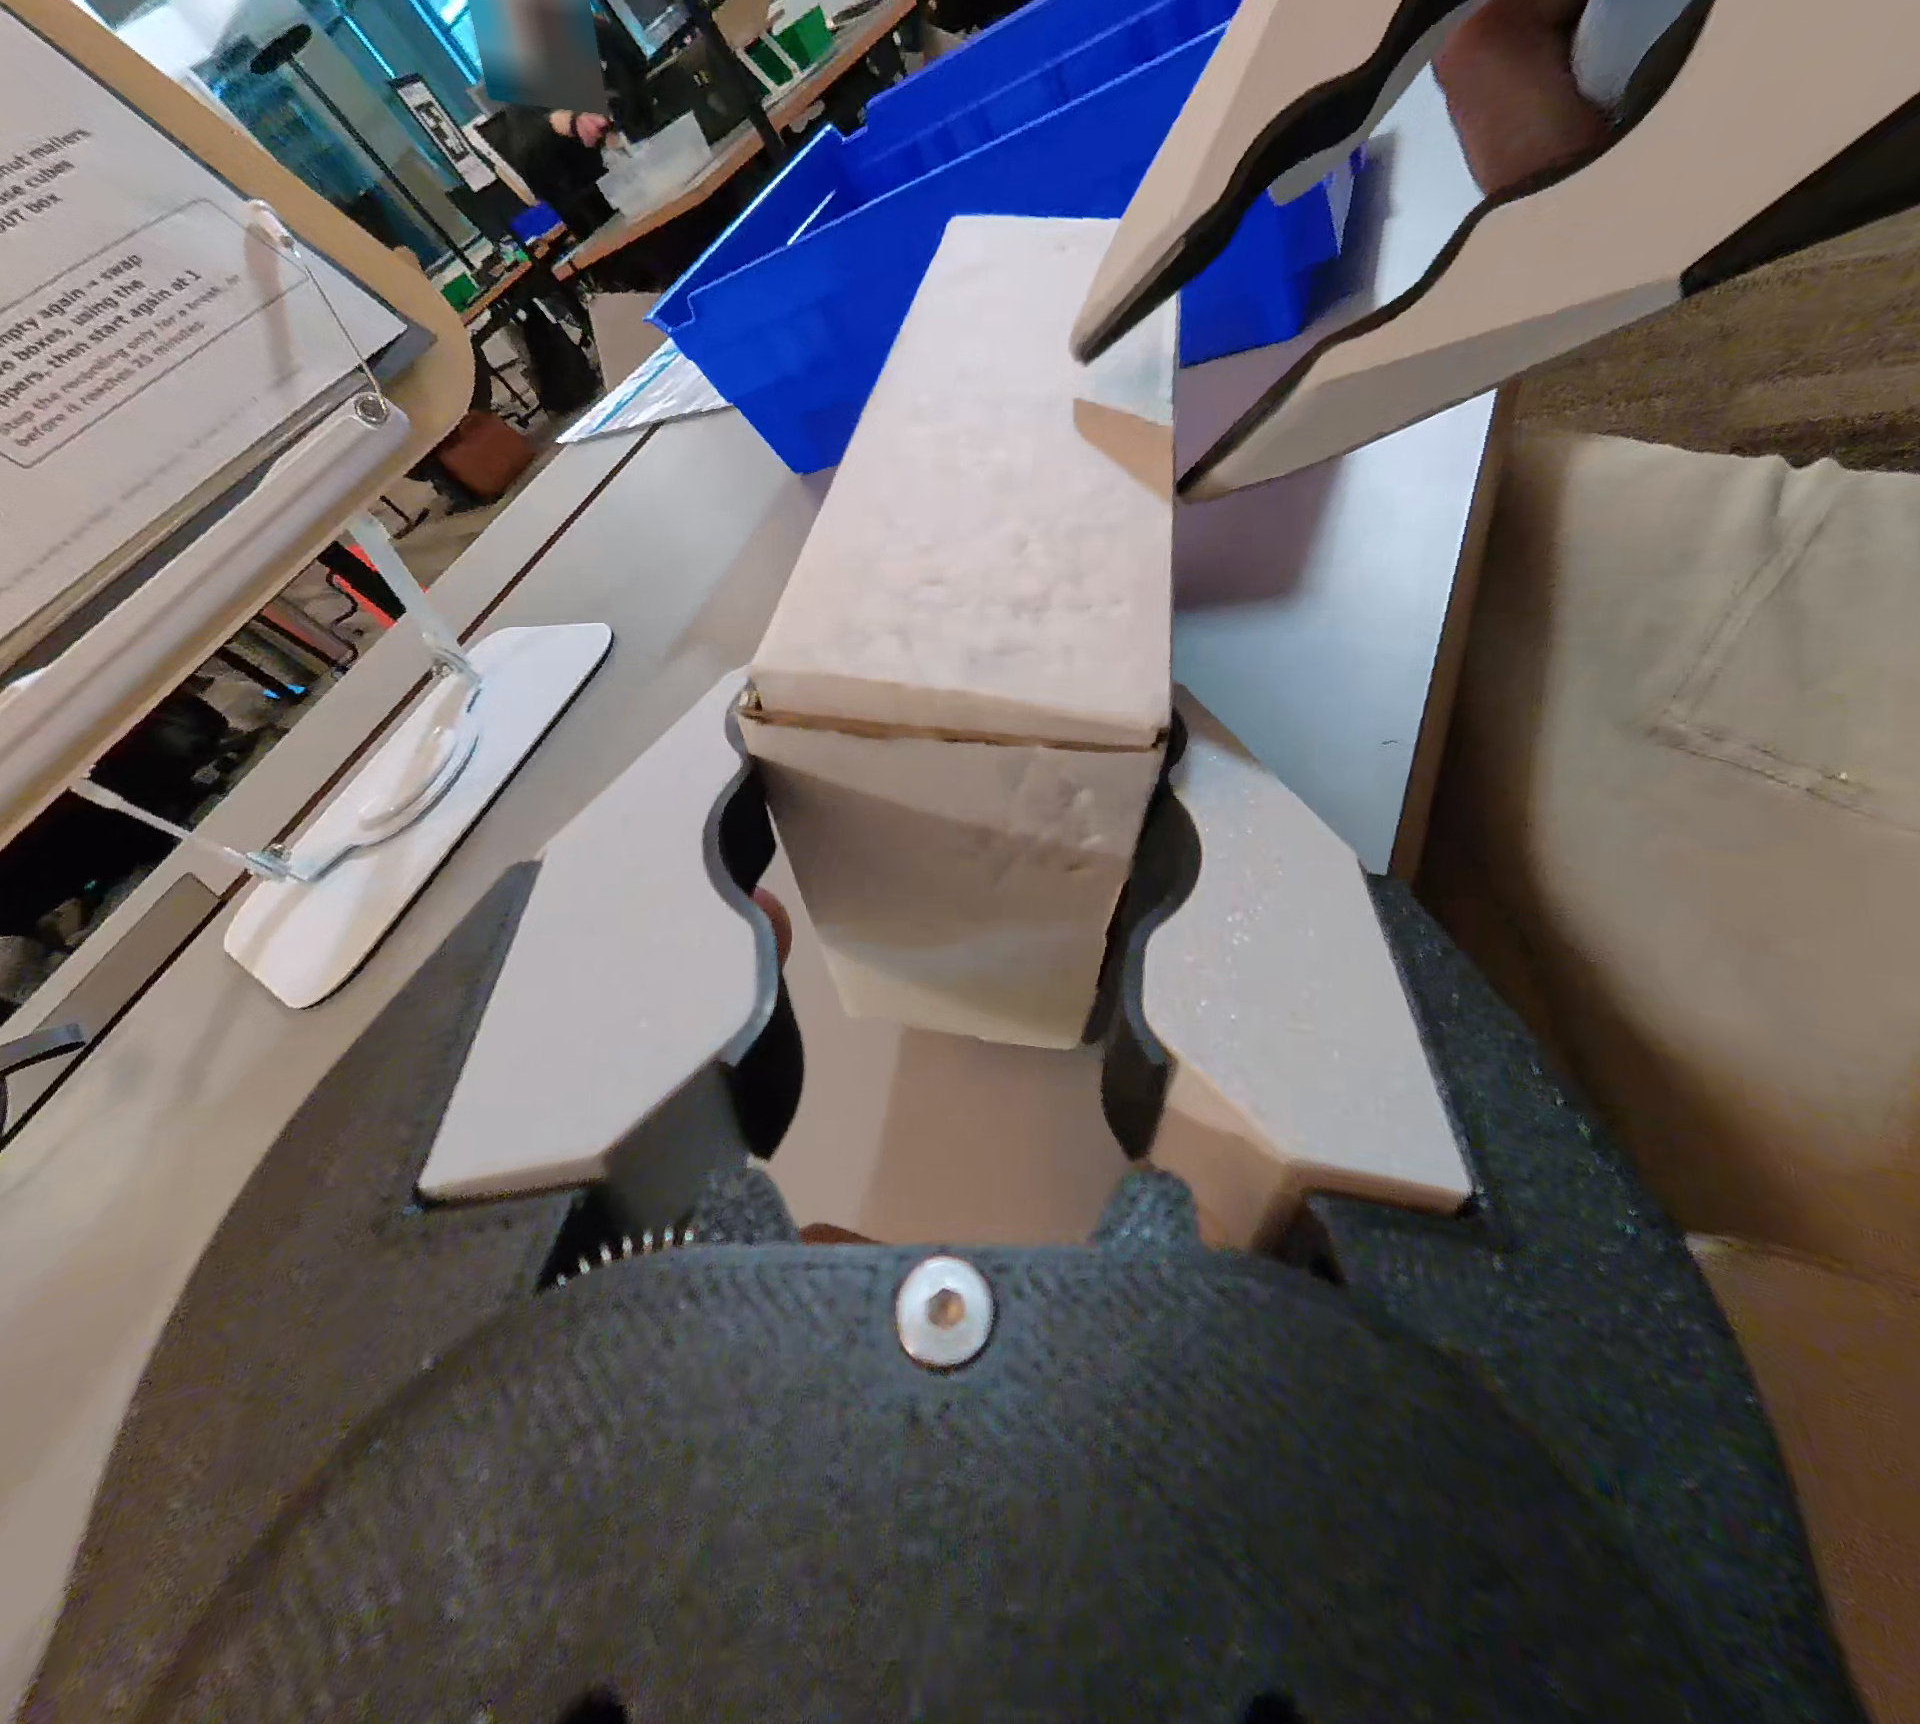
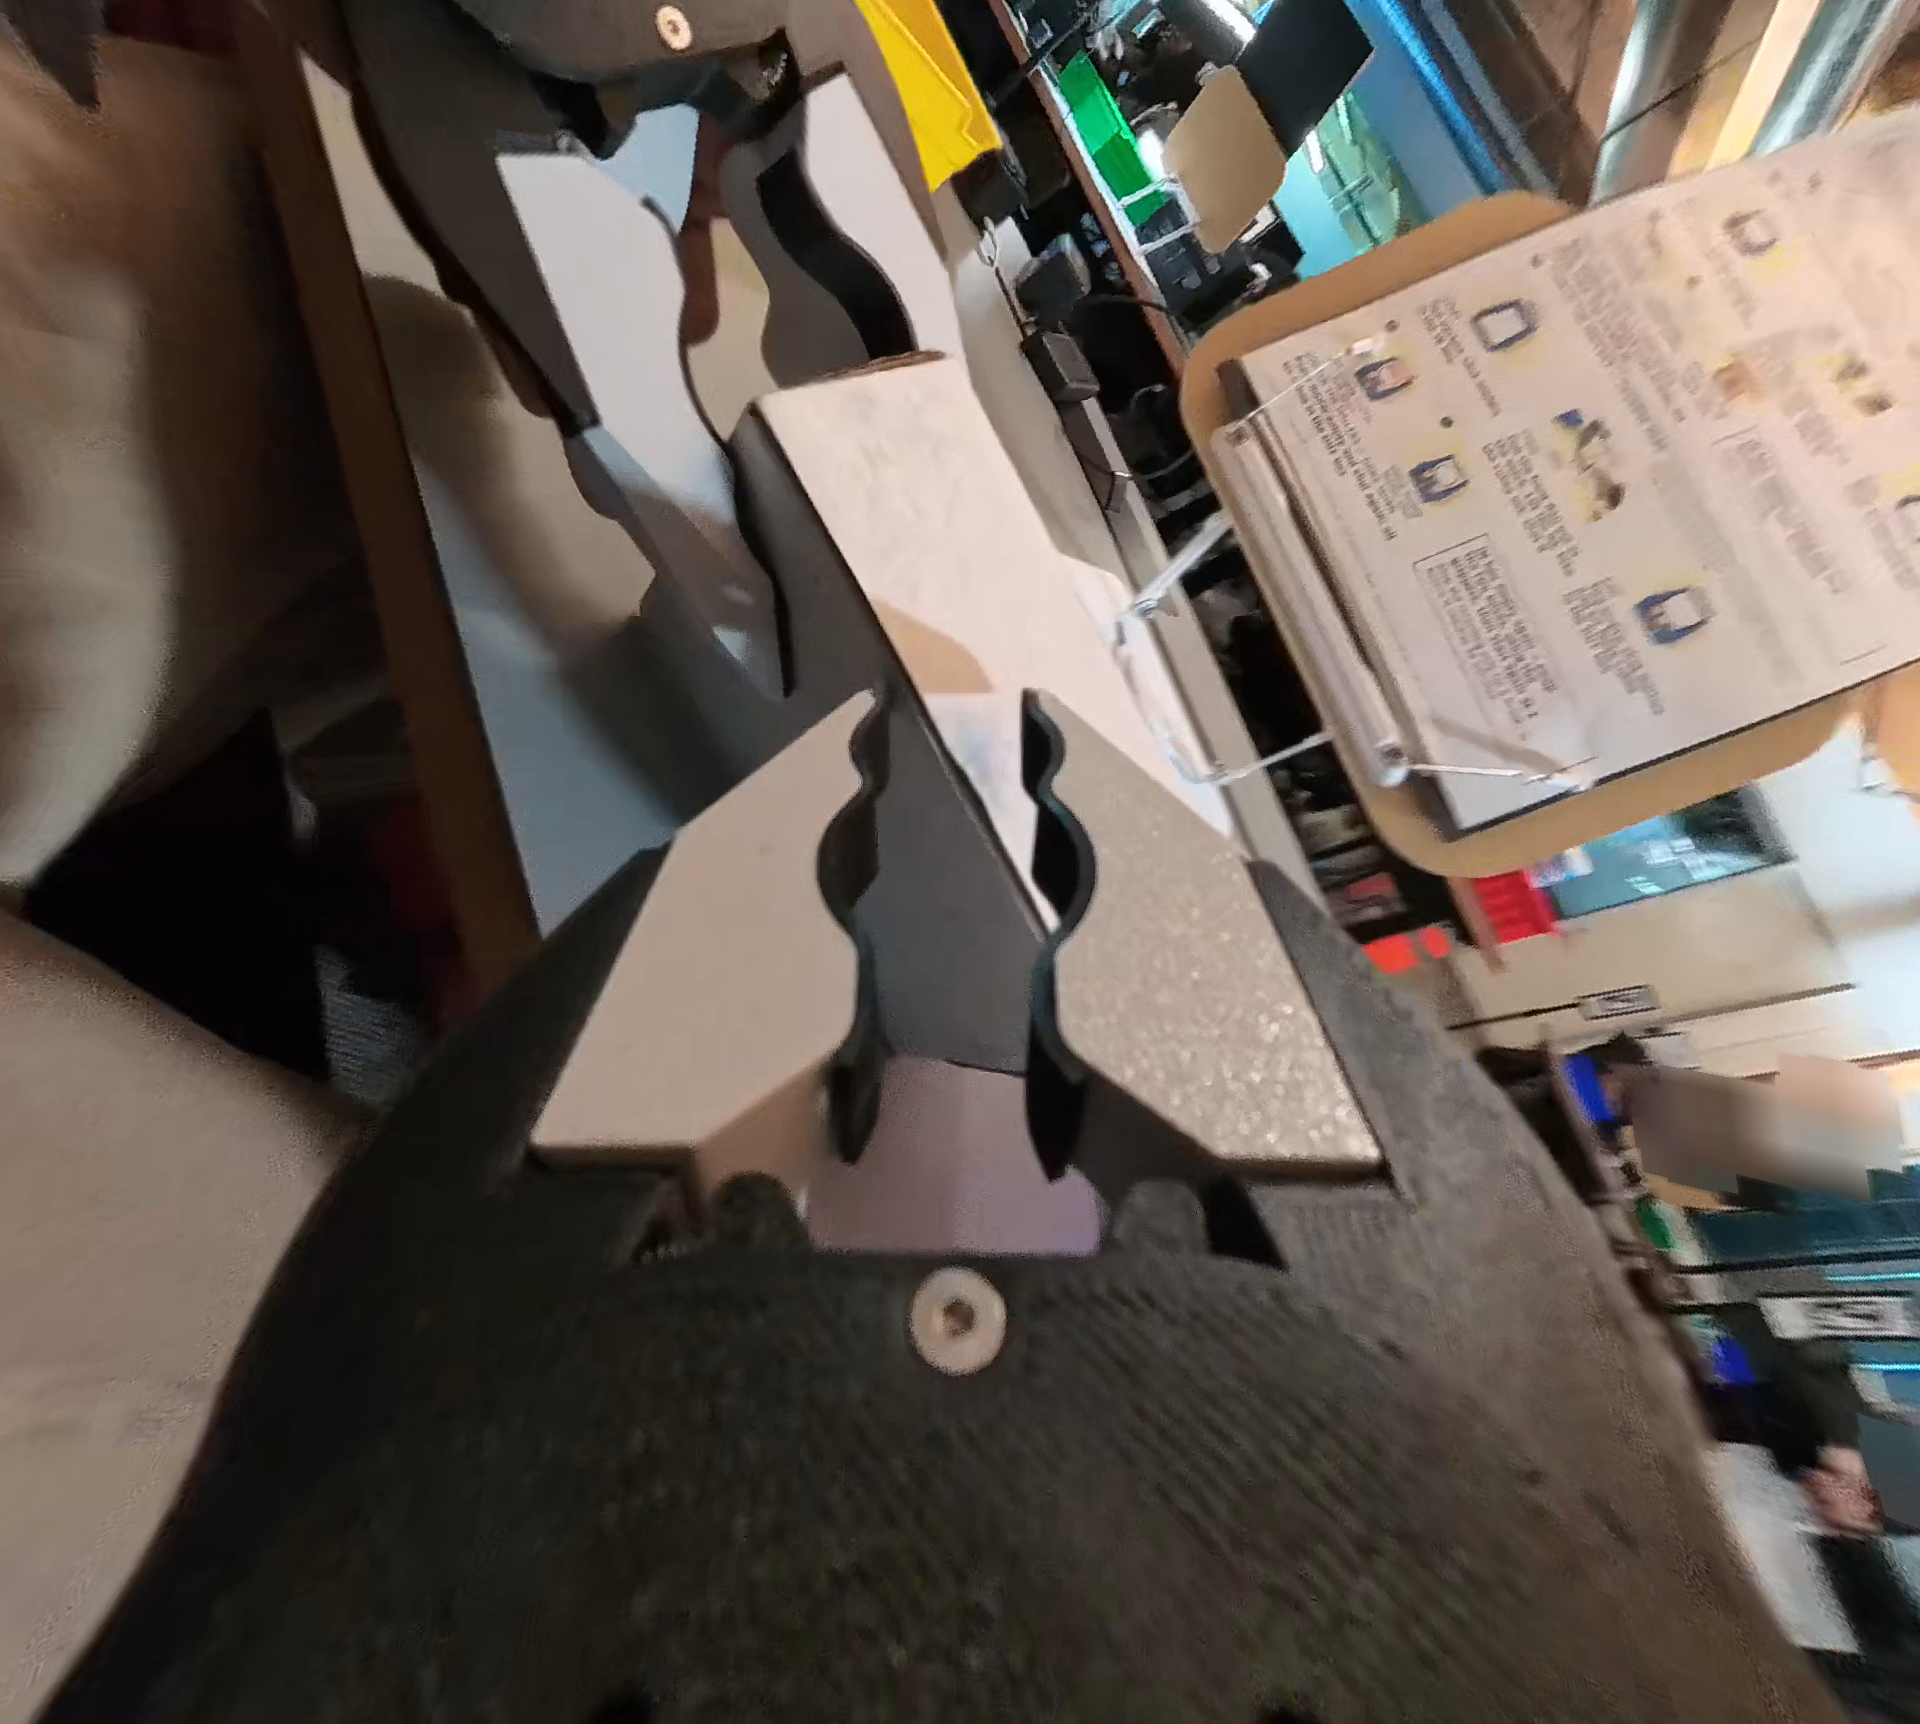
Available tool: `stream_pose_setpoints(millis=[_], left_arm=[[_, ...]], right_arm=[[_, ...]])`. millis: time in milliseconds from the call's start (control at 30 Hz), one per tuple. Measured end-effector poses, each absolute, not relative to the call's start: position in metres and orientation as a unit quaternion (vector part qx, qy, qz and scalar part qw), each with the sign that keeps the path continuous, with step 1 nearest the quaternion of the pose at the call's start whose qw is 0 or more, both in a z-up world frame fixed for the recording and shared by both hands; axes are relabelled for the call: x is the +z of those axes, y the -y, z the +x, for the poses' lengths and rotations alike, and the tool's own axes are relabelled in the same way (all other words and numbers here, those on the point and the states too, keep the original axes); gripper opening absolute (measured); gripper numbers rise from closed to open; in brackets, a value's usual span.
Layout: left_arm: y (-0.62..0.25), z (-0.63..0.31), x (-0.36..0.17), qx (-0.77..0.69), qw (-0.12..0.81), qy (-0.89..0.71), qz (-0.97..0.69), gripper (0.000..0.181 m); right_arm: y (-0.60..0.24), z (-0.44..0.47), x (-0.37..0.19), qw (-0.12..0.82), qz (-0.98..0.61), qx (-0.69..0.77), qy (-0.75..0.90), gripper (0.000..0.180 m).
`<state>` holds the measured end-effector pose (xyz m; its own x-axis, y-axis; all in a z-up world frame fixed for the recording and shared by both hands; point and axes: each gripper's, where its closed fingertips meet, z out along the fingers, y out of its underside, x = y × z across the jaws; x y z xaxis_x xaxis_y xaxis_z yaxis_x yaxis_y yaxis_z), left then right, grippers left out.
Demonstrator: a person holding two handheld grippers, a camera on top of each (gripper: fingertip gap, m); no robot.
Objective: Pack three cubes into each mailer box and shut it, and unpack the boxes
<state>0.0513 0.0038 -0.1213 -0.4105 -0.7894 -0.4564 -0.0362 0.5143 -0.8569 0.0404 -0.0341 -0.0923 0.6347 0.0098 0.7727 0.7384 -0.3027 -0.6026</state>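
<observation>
The left gripper point(image 1: 951, 853) was clamped across the near end of a long white mailer box point(image 1: 997, 521), its 2 jaws pressed against the box's side walls, lifting it off the grey table point(image 1: 644, 552). The right gripper point(image 2: 951, 827) sat at the far end of the box with its jaws parted to a narrow gap astride the top edge; whether they actually pinched it I could not tell. The box looked like light corrugated card, stiff along its length but easily dented, with a flap seam at the near end, so I judged the side walls near the ends the safest hold. Only the left wrist view showed the blue bin point(image 1: 997, 220) beyond the box, while the right wrist view alone showed the box's shadowed side and the printed face of the instruction sheet on its stand point(image 2: 1621, 490)
</observation>
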Motion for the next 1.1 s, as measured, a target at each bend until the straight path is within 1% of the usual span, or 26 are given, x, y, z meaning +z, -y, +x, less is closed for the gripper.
stream_pose_setpoints(millis=[33, 167, 333, 533, 567, 767, 833, 900, 1000, 1033, 1100], left_arm=[[-0.004, 0.052, -0.121, -0.401, 0.466, -0.737, -0.28, 0.07], [-0.002, 0.053, -0.121, -0.392, 0.47, -0.737, -0.286, 0.069], [-0.002, 0.053, -0.122, -0.379, 0.479, -0.74, -0.281, 0.07], [-0.003, 0.053, -0.122, -0.372, 0.481, -0.743, -0.28, 0.069], [-0.003, 0.052, -0.123, -0.369, 0.481, -0.744, -0.282, 0.07], [-0.002, 0.053, -0.123, -0.366, 0.48, -0.742, -0.292, 0.07], [-0.001, 0.054, -0.122, -0.374, 0.471, -0.738, -0.306, 0.068], [0.0, 0.054, -0.121, -0.383, 0.459, -0.737, -0.315, 0.068], [0.0, 0.054, -0.121, -0.391, 0.441, -0.738, -0.329, 0.068], [-0.001, 0.053, -0.122, -0.386, 0.441, -0.74, -0.329, 0.068], [-0.003, 0.053, -0.125, -0.375, 0.441, -0.746, -0.329, 0.069]], right_arm=[[0.034, 0.04, -0.091, 0.523, -0.723, -0.364, 0.268, 0.023], [0.035, 0.036, -0.089, 0.497, -0.702, -0.415, 0.296, 0.021], [0.037, 0.039, -0.089, 0.477, -0.692, -0.44, 0.316, 0.026], [0.041, 0.042, -0.084, 0.474, -0.685, -0.455, 0.314, 0.031], [0.04, 0.04, -0.083, 0.476, -0.682, -0.457, 0.314, 0.029], [0.039, 0.04, -0.083, 0.471, -0.68, -0.467, 0.313, 0.029], [0.038, 0.04, -0.083, 0.462, -0.672, -0.482, 0.32, 0.024], [0.037, 0.04, -0.085, 0.438, -0.655, -0.511, 0.342, 0.015], [0.035, 0.038, -0.085, 0.411, -0.632, -0.549, 0.361, 0.011], [0.035, 0.038, -0.084, 0.413, -0.633, -0.55, 0.357, 0.014], [0.035, 0.04, -0.079, 0.424, -0.638, -0.545, 0.339, 0.026]])
